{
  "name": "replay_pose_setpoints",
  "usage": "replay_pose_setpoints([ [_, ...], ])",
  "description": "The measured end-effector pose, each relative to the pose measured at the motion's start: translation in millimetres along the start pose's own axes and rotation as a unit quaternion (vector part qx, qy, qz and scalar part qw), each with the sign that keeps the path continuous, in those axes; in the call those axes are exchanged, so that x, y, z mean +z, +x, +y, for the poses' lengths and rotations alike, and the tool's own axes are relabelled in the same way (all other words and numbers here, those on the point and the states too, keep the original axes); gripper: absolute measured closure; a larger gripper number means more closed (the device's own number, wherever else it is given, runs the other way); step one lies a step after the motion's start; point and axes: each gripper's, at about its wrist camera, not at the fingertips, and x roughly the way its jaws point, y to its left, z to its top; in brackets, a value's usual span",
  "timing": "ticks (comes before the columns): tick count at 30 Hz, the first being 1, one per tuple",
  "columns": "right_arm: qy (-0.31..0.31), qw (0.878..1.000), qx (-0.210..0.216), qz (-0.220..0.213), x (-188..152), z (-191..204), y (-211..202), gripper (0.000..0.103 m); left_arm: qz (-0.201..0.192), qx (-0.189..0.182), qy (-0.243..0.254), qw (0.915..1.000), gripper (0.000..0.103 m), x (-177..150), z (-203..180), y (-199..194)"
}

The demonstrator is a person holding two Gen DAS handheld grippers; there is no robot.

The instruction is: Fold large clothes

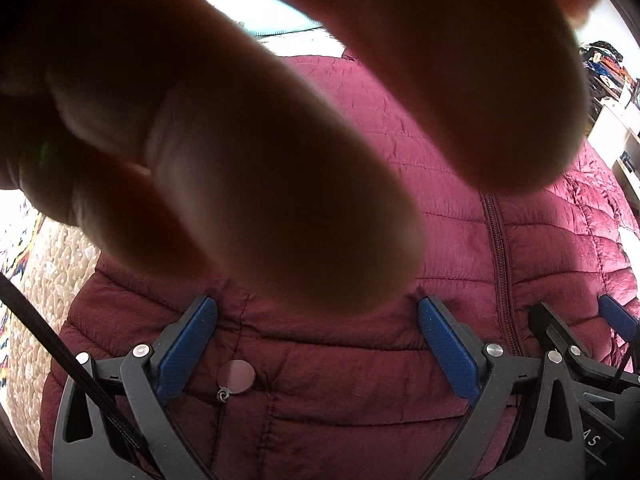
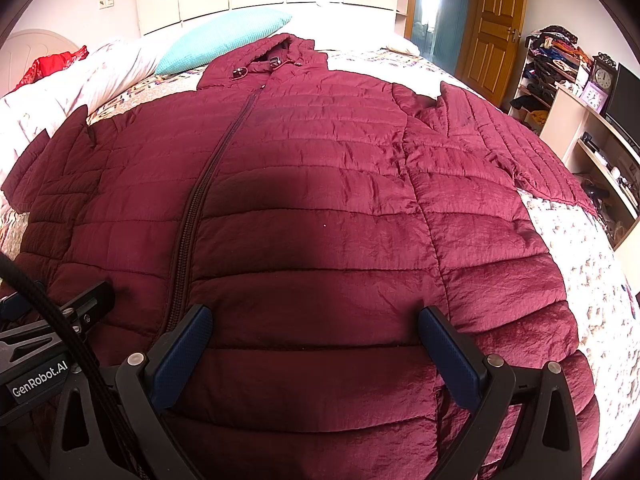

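Note:
A large maroon quilted puffer jacket (image 2: 320, 184) lies spread front-up on the bed, hood at the far end, zipper (image 2: 200, 200) closed, sleeves out to both sides. It also shows in the left wrist view (image 1: 360, 360). My right gripper (image 2: 316, 320) is open and empty, resting low over the jacket's hem area. My left gripper (image 1: 316, 312) is open and empty over the hem, beside a round snap button (image 1: 238, 376). A person's hand (image 1: 280, 140) covers most of the left wrist view. The right gripper's frame (image 1: 580, 360) shows at its right edge.
The bed has a patterned quilt (image 2: 576, 240). A teal pillow (image 2: 224, 38) and white bedding (image 2: 80, 80) lie at the head. Shelves with clothes and a clock (image 2: 580, 80) stand to the right, with a wooden door (image 2: 496, 20) behind.

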Motion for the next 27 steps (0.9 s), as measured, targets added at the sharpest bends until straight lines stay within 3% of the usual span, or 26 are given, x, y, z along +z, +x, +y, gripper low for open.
replay_pose_setpoints([
  [27,0.0,1.0,-0.001,0.0,-1.0,-0.7,-0.5,0.0,0.001,-0.001,-0.001,1.0,0.002,-0.5,2.1,-0.1],
])
